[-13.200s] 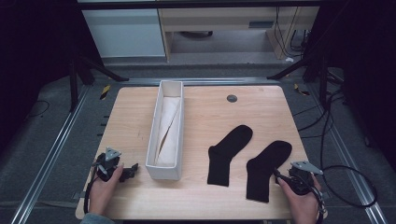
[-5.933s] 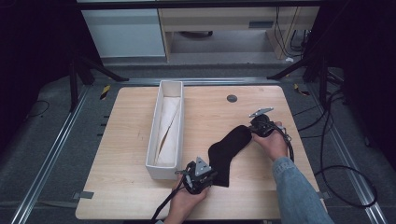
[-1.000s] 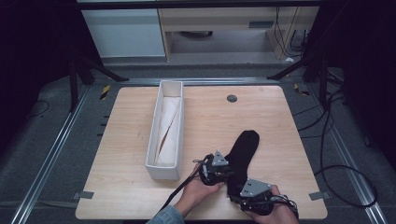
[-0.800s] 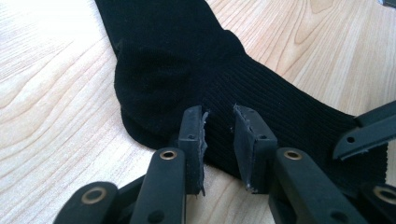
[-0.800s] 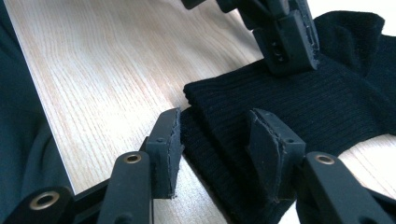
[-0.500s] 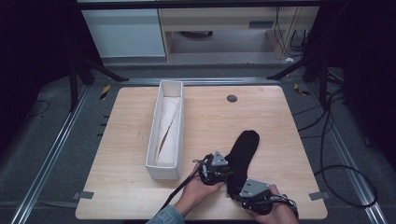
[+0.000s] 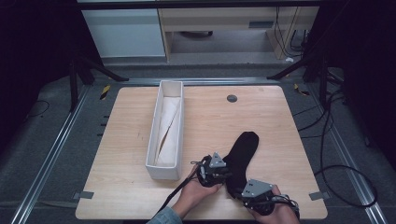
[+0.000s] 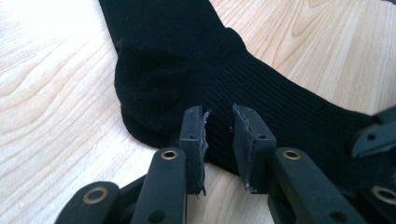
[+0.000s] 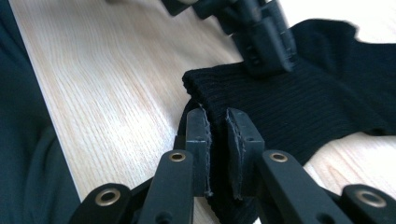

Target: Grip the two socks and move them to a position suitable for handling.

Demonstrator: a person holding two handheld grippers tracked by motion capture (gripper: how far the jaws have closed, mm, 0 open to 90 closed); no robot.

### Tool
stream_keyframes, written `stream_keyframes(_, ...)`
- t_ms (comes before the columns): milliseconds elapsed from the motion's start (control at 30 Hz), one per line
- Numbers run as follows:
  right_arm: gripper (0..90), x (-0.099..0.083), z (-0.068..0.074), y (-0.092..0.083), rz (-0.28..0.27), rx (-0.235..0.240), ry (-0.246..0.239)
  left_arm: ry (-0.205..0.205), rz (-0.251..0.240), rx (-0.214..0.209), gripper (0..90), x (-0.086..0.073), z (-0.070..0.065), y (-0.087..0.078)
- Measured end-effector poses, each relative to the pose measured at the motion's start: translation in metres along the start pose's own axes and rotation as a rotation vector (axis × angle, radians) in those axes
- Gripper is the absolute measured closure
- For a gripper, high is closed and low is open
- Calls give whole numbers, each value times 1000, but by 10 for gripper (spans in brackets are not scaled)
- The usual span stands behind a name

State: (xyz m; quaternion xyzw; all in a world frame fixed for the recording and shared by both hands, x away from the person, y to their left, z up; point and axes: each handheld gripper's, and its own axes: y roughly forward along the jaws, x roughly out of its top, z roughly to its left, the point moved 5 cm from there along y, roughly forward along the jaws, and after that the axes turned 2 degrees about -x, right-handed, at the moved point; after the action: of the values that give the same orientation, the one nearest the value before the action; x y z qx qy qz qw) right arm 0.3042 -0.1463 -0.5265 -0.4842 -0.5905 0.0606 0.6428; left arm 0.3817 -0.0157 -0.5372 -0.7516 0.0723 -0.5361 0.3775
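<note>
A black sock lies flat on the wooden table, toe away from me and cuff toward the front edge. My left gripper comes at its left edge near the heel. Its pads stand a narrow gap apart, with the tips sunk into the ribbed fabric. My right gripper is at the cuff. Its jaws have just been closing, and the cuff's folded edge sits pinched between the pads. The left gripper presses on the sock just beyond.
A long white box with pale sheets inside stands left of the sock, close to my left hand. A dark round grommet sits at the back of the table. The table's front edge runs right under both hands.
Thirteen seconds ago two socks lay apart and both hands were at the front corners; both grippers have since come to one dark sock shape. Over the last second nothing visibly moved in the high view.
</note>
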Motion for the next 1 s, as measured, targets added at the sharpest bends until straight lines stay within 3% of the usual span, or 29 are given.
stream_keyframes(233, 805, 5, -4, -11, -33, -3, 24, 0, 4, -8, 732, -6, -7, -6)
stream_keyframes(500, 804, 8, -3, -17, -38, 13, 15, -3, 8, -21, 731, -12, -14, -14)
stream_keyframes(667, 804, 5, 0, -19, -29, 27, 7, 8, -69, 1, 716, 4, -9, -22)
stream_keyframes(733, 804, 5, 0, -20, -30, 32, 7, 20, -78, 16, 714, 10, -5, -23)
stream_keyframes(833, 803, 5, 1, -24, -30, 39, 7, 12, -75, 26, 722, 15, -1, -18)
stream_keyframes(1000, 804, 8, -1, -33, -41, 36, 2, 16, -18, 57, 752, 10, 4, -7)
